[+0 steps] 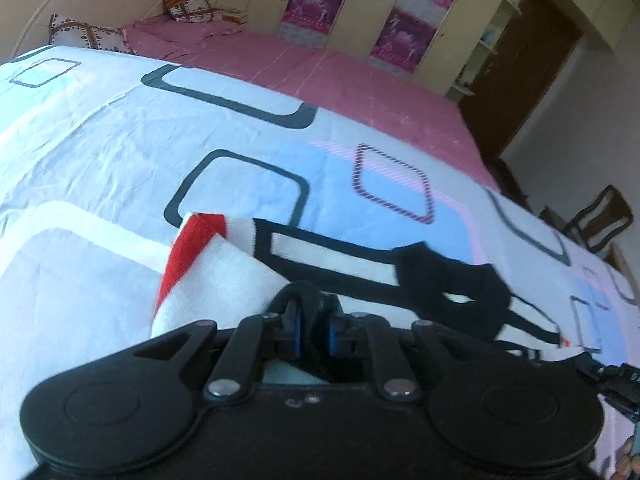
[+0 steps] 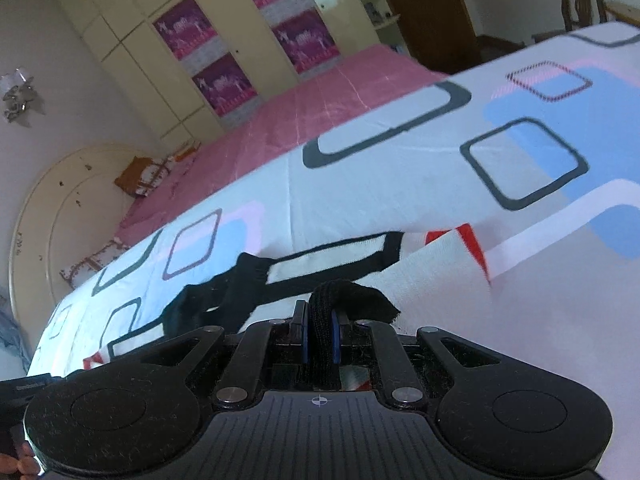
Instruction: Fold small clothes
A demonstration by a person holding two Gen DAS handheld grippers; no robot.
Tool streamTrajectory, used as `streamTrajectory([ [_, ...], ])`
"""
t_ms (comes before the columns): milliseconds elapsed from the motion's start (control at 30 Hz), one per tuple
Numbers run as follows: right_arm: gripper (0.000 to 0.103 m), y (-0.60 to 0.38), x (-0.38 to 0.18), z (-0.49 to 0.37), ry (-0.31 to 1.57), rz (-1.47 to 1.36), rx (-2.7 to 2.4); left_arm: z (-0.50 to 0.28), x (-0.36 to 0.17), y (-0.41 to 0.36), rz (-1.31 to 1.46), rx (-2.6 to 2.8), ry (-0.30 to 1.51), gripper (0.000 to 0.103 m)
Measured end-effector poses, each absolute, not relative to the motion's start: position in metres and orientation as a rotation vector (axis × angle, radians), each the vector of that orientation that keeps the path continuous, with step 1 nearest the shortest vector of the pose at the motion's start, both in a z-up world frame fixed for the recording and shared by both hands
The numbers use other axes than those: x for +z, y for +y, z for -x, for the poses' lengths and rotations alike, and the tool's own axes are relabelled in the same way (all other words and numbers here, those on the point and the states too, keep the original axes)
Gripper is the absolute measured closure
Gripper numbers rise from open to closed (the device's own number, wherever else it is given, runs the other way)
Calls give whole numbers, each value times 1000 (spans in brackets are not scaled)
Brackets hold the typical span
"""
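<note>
A small white garment (image 1: pixel 224 272) with red trim and black bands lies on the patterned bedsheet (image 1: pixel 120 140). My left gripper (image 1: pixel 310 316) is shut on a black edge of the garment, just above the sheet. In the right wrist view, the garment (image 2: pixel 432 276) spreads ahead, white with a red stripe and black bands. My right gripper (image 2: pixel 320 332) is shut on a black knitted edge of the garment. The other gripper shows at the right edge of the left view (image 1: pixel 608 380).
A pink blanket (image 1: pixel 320 76) covers the far half of the bed. Pillows (image 1: pixel 88 34) lie by the headboard. A wardrobe (image 2: pixel 224 40) with purple panels stands behind. A wooden chair (image 1: pixel 596 220) and a dark door (image 1: pixel 520 60) are to the right.
</note>
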State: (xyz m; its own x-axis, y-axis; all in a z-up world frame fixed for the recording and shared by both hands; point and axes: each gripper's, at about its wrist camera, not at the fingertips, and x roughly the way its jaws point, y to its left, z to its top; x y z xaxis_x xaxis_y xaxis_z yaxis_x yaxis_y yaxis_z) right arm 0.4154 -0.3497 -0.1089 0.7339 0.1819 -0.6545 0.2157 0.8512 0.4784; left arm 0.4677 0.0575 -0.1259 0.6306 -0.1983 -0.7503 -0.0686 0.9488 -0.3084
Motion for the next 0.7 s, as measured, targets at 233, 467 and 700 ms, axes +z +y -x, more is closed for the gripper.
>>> streamTrajectory([
  [233, 83, -352, -116, -425, 781, -521, -12, -474, -127, 73, 375, -120, 913, 54],
  [467, 30, -354, -104, -423, 712, -419, 10, -463, -102, 95, 285, -101, 805, 37],
  [700, 30, -337, -116, -435, 750, -319, 76, -466, -128, 56, 108, -178, 870, 39],
])
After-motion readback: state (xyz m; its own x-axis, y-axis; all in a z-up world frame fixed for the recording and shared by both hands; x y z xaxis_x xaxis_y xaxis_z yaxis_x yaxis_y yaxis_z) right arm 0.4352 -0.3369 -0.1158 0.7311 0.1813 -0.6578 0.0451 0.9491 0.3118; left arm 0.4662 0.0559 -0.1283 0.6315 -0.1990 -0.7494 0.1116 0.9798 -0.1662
